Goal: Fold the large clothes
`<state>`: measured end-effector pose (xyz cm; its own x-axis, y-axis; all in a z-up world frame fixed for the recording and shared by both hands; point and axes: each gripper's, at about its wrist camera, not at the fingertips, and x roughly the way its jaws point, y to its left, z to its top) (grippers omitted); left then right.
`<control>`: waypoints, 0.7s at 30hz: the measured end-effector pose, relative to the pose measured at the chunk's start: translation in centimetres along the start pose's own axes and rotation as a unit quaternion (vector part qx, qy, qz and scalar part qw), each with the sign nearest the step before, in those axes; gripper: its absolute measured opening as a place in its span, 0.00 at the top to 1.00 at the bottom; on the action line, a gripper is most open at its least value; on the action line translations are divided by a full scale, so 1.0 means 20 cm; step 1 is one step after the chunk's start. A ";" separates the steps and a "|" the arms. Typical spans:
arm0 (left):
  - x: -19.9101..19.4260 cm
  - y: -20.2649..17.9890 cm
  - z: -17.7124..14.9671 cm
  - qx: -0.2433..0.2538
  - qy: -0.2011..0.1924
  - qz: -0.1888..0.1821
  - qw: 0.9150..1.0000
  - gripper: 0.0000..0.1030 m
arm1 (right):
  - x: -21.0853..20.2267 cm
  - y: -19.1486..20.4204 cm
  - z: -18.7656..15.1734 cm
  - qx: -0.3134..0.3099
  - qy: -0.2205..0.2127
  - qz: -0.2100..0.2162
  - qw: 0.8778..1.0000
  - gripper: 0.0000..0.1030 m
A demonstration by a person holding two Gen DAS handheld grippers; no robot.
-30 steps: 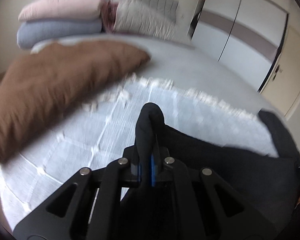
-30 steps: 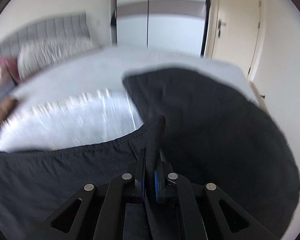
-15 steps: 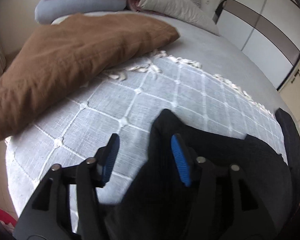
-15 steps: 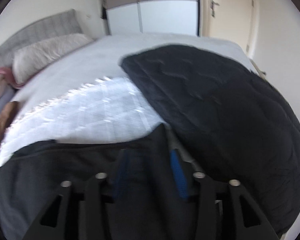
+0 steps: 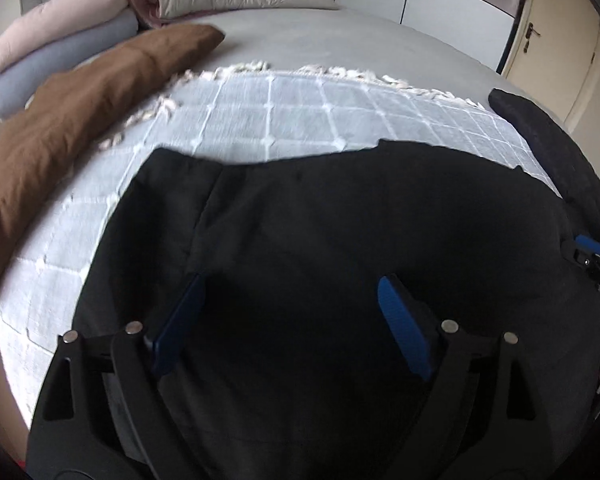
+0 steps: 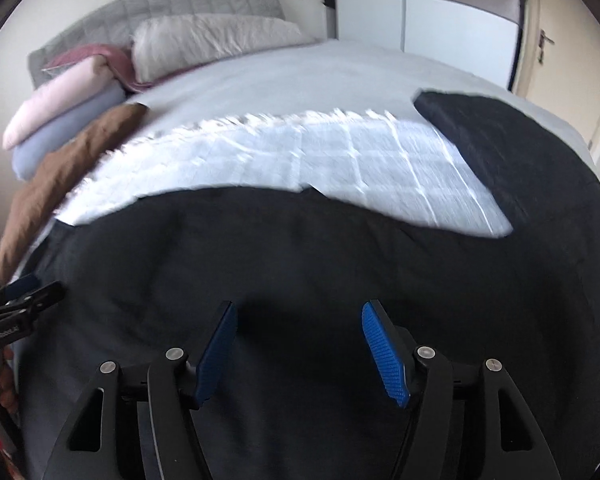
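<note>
Spread flat on the near part of the checked blanket (image 5: 284, 116), black garment (image 5: 340, 216), soft and limp, likely light, best pinched at a far corner; left gripper (image 5: 290, 320) and right gripper (image 6: 300, 344) both released, holding nothing.

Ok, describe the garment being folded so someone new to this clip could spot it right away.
Start at the bed, then the pale checked fringed throw across it. The black garment lies flat on the throw's near side, below both open hand-held grippers. It is smooth cloth, unlike the quilted black blanket to its right and the brown pillow to its left.
</note>
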<state>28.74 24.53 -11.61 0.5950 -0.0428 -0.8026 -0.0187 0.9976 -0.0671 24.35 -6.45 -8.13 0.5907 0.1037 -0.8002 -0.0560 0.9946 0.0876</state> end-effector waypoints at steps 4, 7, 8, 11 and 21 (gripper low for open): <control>-0.01 0.19 0.00 -0.035 -0.002 0.028 0.999 0.14 | 0.04 -0.28 -0.02 0.056 0.005 -0.034 0.998 0.36; 0.00 0.37 -0.01 -0.085 0.005 0.033 0.996 0.14 | 0.03 -0.50 -0.04 0.077 0.008 -0.082 0.994 0.36; 0.00 0.42 -0.02 -0.102 0.008 0.045 0.994 0.14 | 0.00 -0.60 -0.06 0.087 0.012 -0.110 0.990 0.36; -0.02 0.56 -0.06 -0.156 0.018 0.044 0.987 0.12 | -0.09 -0.80 -0.11 0.136 0.005 -0.109 0.985 0.38; -0.35 0.36 -0.22 -0.101 0.023 0.063 0.993 0.12 | -0.55 -0.77 -0.33 0.129 -0.044 -0.090 0.987 0.36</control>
<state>20.94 31.81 -9.17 0.5401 0.0740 -0.8384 -0.2535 0.9642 -0.0783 13.44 -22.83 -4.66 0.6414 -0.0868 -0.7623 0.2564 0.9607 0.1064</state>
